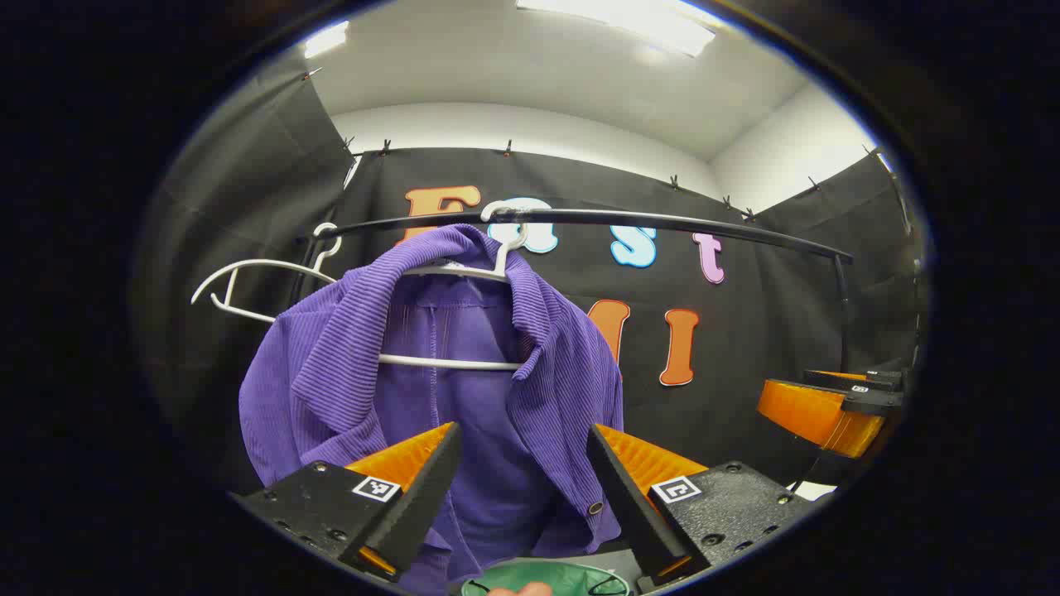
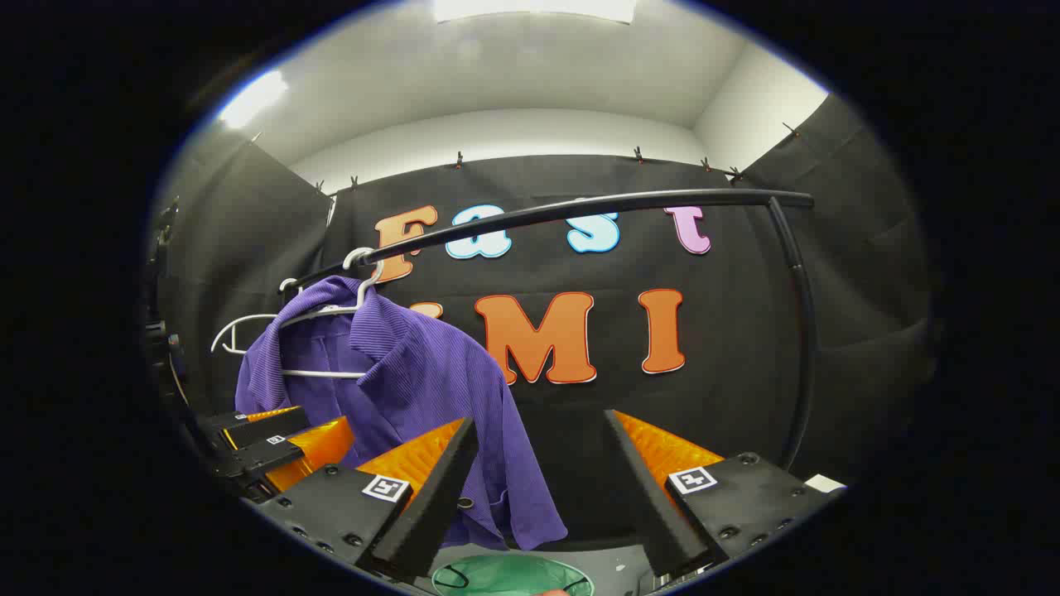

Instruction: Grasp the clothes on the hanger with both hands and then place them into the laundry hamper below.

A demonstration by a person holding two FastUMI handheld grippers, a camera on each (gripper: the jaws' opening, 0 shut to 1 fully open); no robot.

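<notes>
- We're seeing the purple shirt (image 1: 431, 364) hanging on a white hanger (image 1: 451, 269), no readable label.
- Left gripper (image 1: 522, 463) and right gripper (image 2: 538, 463) are gaping, released, holding nothing.
- Green hamper (image 2: 513, 575) is sitting below.

black screwed tongs (image 1: 522, 497) bearing 2 square markers.

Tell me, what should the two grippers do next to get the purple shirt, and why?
Probably move both forward to the purple shirt, one to each side. It hangs on the white hanger on the rail, ungrasped. The left gripper and right gripper are open and short of the cloth. The green hamper waits below.
</notes>
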